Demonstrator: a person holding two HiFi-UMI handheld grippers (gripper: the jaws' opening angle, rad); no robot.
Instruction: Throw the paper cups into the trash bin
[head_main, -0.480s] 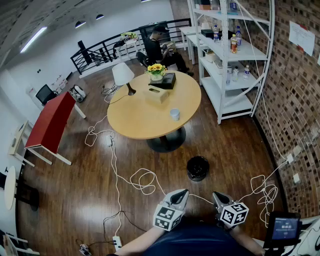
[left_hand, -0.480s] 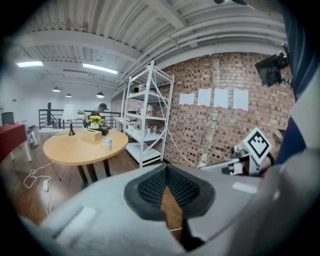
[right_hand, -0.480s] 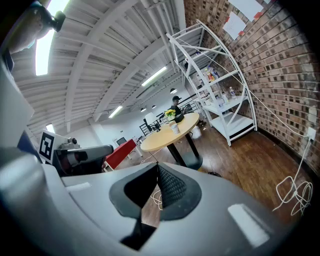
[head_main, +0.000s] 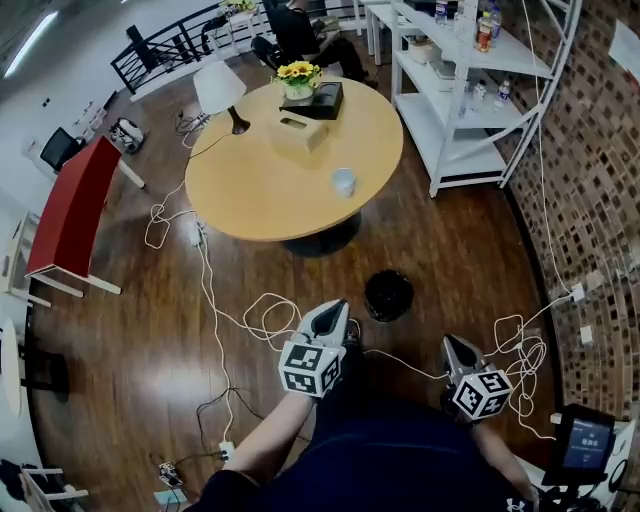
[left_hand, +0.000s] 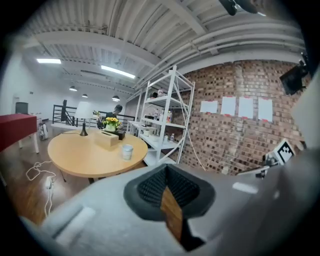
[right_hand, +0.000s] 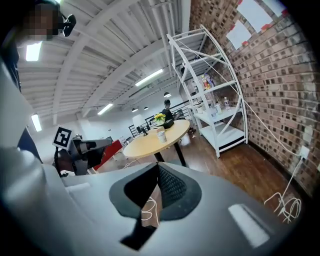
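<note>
The round tan wooden worktop (head_main: 250, 195) stands well ahead, with the round black trash bin (head_main: 388, 296) on the floor just before it. The left gripper (head_main: 333, 310) and right gripper (head_main: 452, 347) hang short of both, fingers clenched on nothing. The white paper cup (head_main: 343, 182) stands upright on the worktop's near side. Best to step in, open the fingers early and grip the cup's middle gently.

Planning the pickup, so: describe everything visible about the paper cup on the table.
The cup is small, pale, seemingly paper. It stands upright, mouth up, near the edge of the round wooden table, on the side toward the white shelves. Only the table touches it; the tissue box stands apart. Its contents cannot be seen.
</note>
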